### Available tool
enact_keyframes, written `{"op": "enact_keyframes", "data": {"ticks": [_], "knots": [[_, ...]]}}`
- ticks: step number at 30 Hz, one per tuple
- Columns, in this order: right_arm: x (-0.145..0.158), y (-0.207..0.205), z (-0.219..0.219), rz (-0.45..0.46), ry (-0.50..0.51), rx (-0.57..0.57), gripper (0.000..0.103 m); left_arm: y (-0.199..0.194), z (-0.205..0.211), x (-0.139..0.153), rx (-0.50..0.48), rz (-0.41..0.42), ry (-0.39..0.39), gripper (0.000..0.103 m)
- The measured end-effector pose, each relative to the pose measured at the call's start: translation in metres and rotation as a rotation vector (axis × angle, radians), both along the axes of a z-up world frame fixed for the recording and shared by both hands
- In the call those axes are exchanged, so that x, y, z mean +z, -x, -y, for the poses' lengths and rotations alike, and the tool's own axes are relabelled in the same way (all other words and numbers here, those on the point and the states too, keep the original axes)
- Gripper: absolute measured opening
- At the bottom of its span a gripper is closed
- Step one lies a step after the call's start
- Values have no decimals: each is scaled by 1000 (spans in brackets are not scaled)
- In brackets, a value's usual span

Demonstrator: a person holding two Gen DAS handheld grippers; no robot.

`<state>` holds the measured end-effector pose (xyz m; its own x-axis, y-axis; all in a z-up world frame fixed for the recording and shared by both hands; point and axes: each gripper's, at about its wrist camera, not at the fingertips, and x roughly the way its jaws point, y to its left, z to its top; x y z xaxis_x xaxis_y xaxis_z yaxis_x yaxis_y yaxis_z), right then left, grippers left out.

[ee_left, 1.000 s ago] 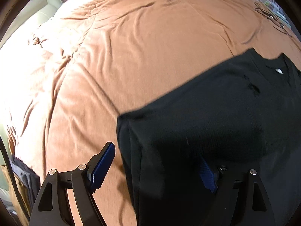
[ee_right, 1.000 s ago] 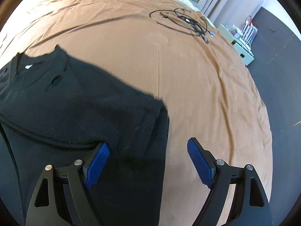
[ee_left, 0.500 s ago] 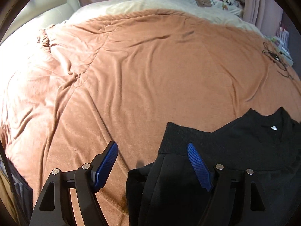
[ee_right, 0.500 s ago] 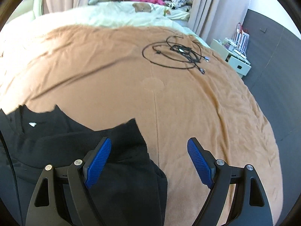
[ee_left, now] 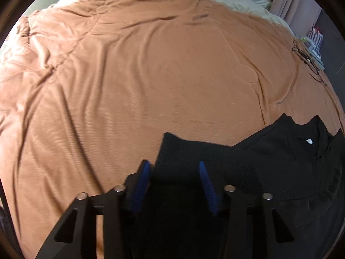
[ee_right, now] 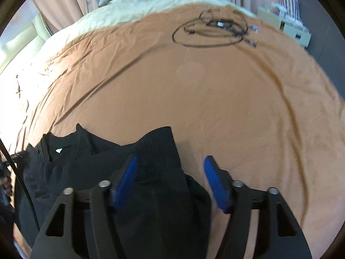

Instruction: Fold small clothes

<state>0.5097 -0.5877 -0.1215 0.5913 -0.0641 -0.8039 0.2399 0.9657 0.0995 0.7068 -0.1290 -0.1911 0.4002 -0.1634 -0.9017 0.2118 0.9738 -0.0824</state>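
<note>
A black sweater (ee_left: 269,172) is found lying on an orange blanket (ee_left: 151,75), bunched low in both wrist views, its neck opening and white label turned away from the tongs.

Left tongs (ee_left: 173,186): the jaws are closing, with a ribbed cuff of the sweater lying between the blue pads (ee_left: 141,185). The left pad appears to be against the fabric; the right pad stands at the fabric's edge, and a firm grasp cannot be confirmed. The collar lies to the right of and beyond these tongs. Bare blanket extends ahead and to the left.

Right tongs (ee_right: 170,183): the jaws are closing. The other ribbed cuff is seen between the pads (ee_right: 213,185), close against the left pad, while the right pad stands clear over bare blanket. The collar lies to the left of these tongs. A coil of black cables (ee_right: 215,32) is noted well ahead on the blanket, and a cream sheet (ee_right: 129,10) beyond it.
</note>
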Motion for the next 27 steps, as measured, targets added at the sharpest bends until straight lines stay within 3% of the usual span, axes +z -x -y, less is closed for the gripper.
{"op": "enact_keyframes", "data": {"ticks": [1,2,3,4,6,7,18,27], "knots": [[-2,-5,4,-4,-15,0,49,-1,1,-1,2,5,-2,46],[-5,-8,7,-7,-25,1,45,-2,0,-1,2,9,0,38],[-6,-12,9,-10,-35,6,35,-3,0,-1,0,9,4,21],[-5,-15,10,-11,-40,11,28,-2,-1,0,-3,9,10,15],[-3,-14,13,1,-20,9,4,1,-4,7,-9,27,26,11],[4,-19,11,11,-2,4,1,2,-4,10,-16,39,25,11],[50,36,-12,162,46,-25,0,18,-27,67,25,180,51,9],[50,39,-23,175,54,-41,0,8,-27,59,40,178,35,9]]}}
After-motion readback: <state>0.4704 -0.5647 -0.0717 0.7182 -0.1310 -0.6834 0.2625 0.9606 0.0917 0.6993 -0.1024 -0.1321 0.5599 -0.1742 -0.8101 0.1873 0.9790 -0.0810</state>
